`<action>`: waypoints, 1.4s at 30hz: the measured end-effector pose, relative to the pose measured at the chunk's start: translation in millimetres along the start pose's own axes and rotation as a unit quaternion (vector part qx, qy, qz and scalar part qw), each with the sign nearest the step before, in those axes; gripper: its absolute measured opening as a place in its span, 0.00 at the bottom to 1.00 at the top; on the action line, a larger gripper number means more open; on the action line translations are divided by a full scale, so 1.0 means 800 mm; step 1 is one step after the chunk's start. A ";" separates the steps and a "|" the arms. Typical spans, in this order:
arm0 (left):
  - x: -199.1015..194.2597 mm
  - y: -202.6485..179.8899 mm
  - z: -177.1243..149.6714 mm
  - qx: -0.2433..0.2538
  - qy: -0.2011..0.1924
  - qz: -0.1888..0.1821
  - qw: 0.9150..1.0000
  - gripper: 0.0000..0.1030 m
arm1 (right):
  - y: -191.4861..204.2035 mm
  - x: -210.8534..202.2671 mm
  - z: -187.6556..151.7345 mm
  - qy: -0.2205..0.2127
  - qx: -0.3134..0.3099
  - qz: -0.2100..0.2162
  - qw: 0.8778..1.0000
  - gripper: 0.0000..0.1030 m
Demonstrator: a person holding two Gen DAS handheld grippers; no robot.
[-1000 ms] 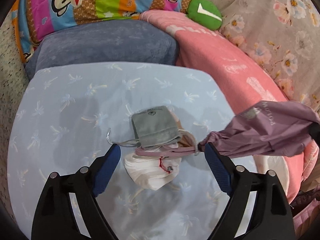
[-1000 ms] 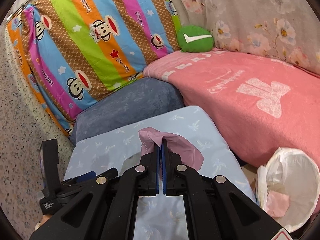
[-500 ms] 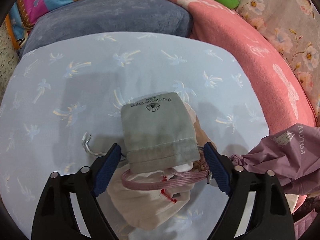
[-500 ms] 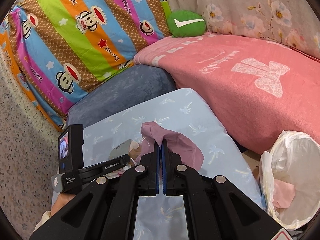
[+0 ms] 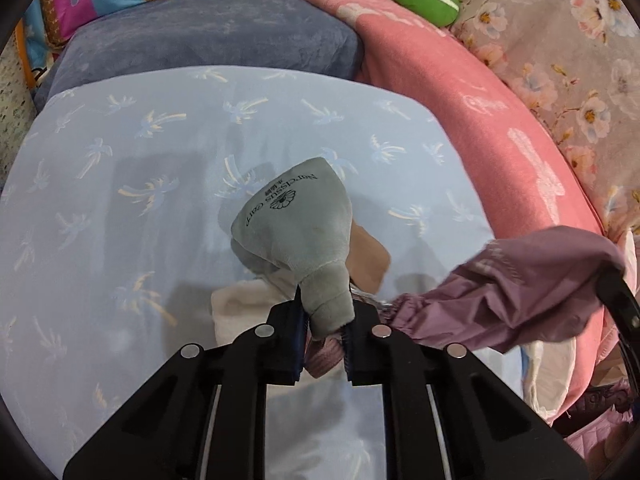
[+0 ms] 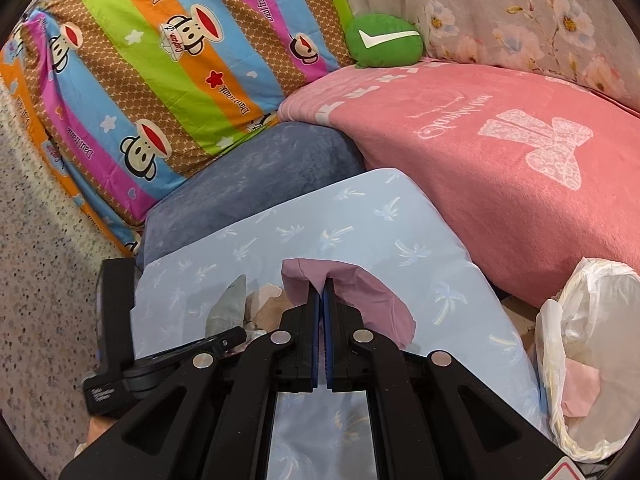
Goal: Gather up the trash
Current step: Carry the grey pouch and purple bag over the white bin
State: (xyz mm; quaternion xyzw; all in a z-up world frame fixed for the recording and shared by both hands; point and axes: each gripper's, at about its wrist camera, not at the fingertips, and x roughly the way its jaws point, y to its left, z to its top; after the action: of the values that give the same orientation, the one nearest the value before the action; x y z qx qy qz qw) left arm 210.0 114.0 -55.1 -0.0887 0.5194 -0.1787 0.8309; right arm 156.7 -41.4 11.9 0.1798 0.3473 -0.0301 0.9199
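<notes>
A grey drawstring pouch [image 5: 296,232] with black print stands bunched up on the pale blue palm-print cushion [image 5: 152,152]. My left gripper [image 5: 324,320] is closing and its pads pinch the pouch's neck, with a pink striped cord [image 5: 324,354] between them too. A white pouch [image 5: 240,312] and a tan scrap [image 5: 370,256] lie under and beside it. My right gripper [image 6: 322,292] is shut on a mauve cloth bag [image 6: 372,296], which hangs at the right in the left wrist view [image 5: 528,292]. The grey pouch [image 6: 232,304] shows left of it.
A white-lined trash bin [image 6: 592,312] with pink paper inside stands low on the right, past the cushion's edge. A pink blanket [image 6: 480,152], a grey-blue cushion [image 6: 256,168], a striped monkey pillow [image 6: 152,60] and a green cushion [image 6: 384,42] ring the far side.
My left gripper came down over the grey pouch and went from wide open to pinched on its neck; the pouch now stands bunched. The right gripper stayed shut on the mauve bag.
</notes>
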 end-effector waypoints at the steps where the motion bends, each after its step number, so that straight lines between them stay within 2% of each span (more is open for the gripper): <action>1: -0.011 -0.003 -0.006 0.004 -0.005 -0.001 1.000 0.14 | 0.002 -0.004 0.000 -0.002 -0.001 0.001 1.000 0.02; 7: -0.036 -0.026 -0.025 0.022 -0.016 -0.013 1.000 0.14 | 0.001 -0.030 -0.002 -0.018 0.000 0.000 1.000 0.02; 21: -0.058 -0.061 -0.061 0.058 -0.018 -0.033 0.998 0.14 | -0.042 -0.088 -0.005 -0.051 0.019 -0.026 0.998 0.02; 32: -0.056 -0.134 -0.069 0.115 -0.020 -0.069 0.991 0.14 | -0.078 -0.121 -0.015 -0.055 0.016 -0.048 0.997 0.02; 42: -0.036 -0.221 -0.078 0.178 -0.014 -0.100 0.979 0.14 | -0.157 -0.165 -0.020 -0.073 0.040 -0.100 0.992 0.02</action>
State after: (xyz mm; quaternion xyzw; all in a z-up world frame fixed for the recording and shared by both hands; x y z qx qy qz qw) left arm 106.4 -35.5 0.1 0.0069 0.4562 -0.3490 0.8185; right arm 24.0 -162.4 47.6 0.1784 0.2943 -0.1488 0.9270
